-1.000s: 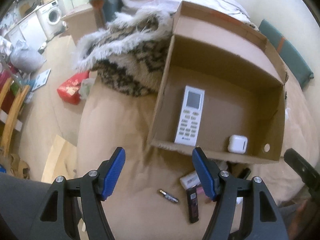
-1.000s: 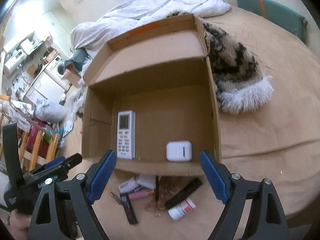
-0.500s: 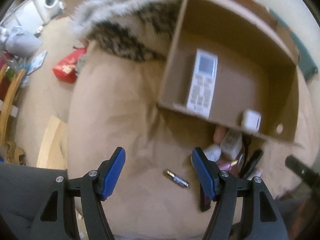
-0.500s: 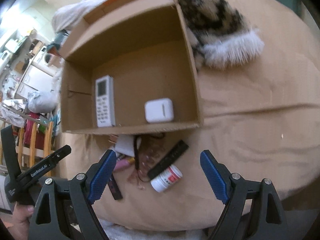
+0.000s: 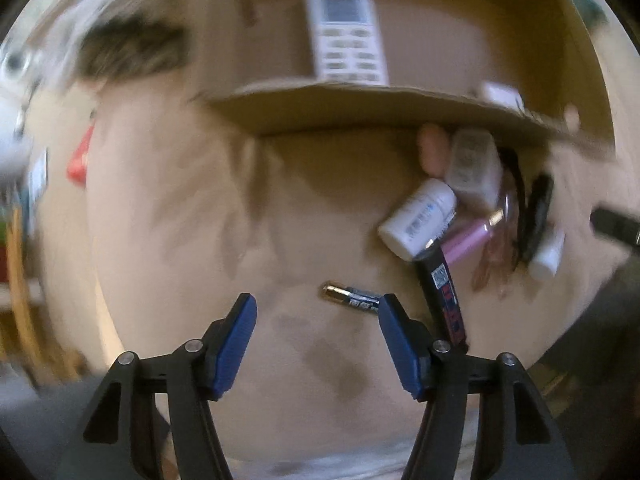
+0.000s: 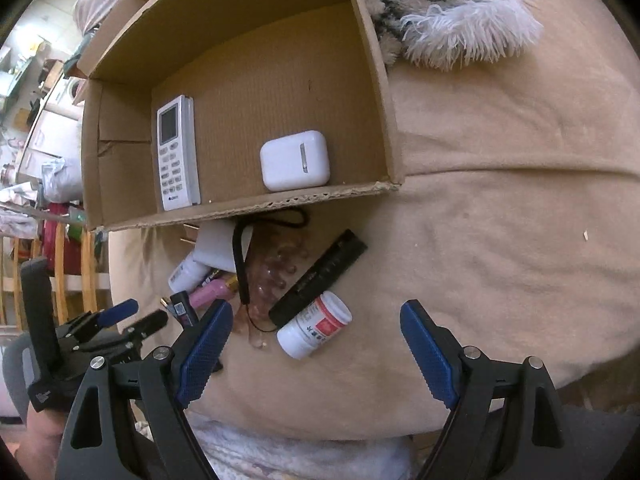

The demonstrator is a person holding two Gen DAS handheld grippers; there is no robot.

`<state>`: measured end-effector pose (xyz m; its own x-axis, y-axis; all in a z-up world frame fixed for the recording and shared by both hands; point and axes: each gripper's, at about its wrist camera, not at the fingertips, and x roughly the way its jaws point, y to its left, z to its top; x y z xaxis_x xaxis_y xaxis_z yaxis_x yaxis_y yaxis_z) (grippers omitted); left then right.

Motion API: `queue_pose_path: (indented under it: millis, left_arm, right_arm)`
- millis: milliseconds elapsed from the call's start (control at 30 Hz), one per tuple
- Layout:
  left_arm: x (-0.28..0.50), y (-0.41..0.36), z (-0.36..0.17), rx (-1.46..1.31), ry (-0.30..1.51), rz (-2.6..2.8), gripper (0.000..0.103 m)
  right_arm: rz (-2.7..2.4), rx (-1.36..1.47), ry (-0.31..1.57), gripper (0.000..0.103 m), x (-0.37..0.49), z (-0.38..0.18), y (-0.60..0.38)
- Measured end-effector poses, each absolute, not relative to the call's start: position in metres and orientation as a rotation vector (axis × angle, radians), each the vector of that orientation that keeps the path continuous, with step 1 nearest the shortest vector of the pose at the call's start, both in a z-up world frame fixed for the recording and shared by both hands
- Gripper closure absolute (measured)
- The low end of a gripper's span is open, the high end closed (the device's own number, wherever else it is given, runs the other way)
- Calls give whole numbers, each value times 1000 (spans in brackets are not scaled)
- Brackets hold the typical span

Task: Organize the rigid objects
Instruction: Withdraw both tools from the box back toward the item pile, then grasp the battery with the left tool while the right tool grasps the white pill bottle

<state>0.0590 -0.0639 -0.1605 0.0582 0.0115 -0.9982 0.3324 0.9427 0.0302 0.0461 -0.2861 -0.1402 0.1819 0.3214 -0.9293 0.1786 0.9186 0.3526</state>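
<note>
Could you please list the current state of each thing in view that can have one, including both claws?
Left claw: open, empty, hovering over the bedcover.
Right claw: open, empty.
Cardboard box: open-topped, holding two things.
White remote: lying flat, face up, in the box.
White earbud case: closed, in the box.
Red-labelled pill bottle: capped, on its side, outside the box.
Battery: lying loose on the bedcover.

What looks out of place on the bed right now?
Only the remote and earbud case sit in the box. The rest is jumbled in front of it: a pill bottle on its side, and a battery apart from the pile.
</note>
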Motion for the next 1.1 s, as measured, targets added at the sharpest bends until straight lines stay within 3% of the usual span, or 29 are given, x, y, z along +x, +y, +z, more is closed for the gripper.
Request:
queue_pose_path:
  millis: [367, 433, 467, 500, 633, 800, 833, 867, 1100]
  left_arm:
    - [65, -114, -191, 538, 1542, -459, 43]
    - [67, -116, -193, 526, 1546, -459, 46]
    - [69, -117, -193, 513, 1549, -462, 58]
    - [71, -117, -192, 499, 1550, -460, 63]
    - [77, -115, -193, 465, 1557, -447, 63]
    - [74, -96, -188, 404, 1557, -410, 63]
    - [76, -95, -188, 393, 1559, -404, 63]
    - [78, -92, -187, 384, 1560, -396, 63]
    - [96, -72, -183, 339, 1548, -333, 63]
  right_arm:
    - [79, 377, 1429, 12, 52, -145, -293]
    - [99, 323, 1470, 12, 53, -152, -286]
    - [118, 283, 1494, 12, 53, -156, -281]
    - [140, 237, 1511, 12, 53, -160, -273]
    - [217, 56, 1542, 12, 54, -169, -240]
    - [237, -82, 1545, 26, 57, -176, -220]
    - [234, -91, 1550, 33, 58, -178, -219]
    - [232, -102, 1555, 46, 58, -180, -218]
    - [232, -92, 1508, 48, 58, -169, -218]
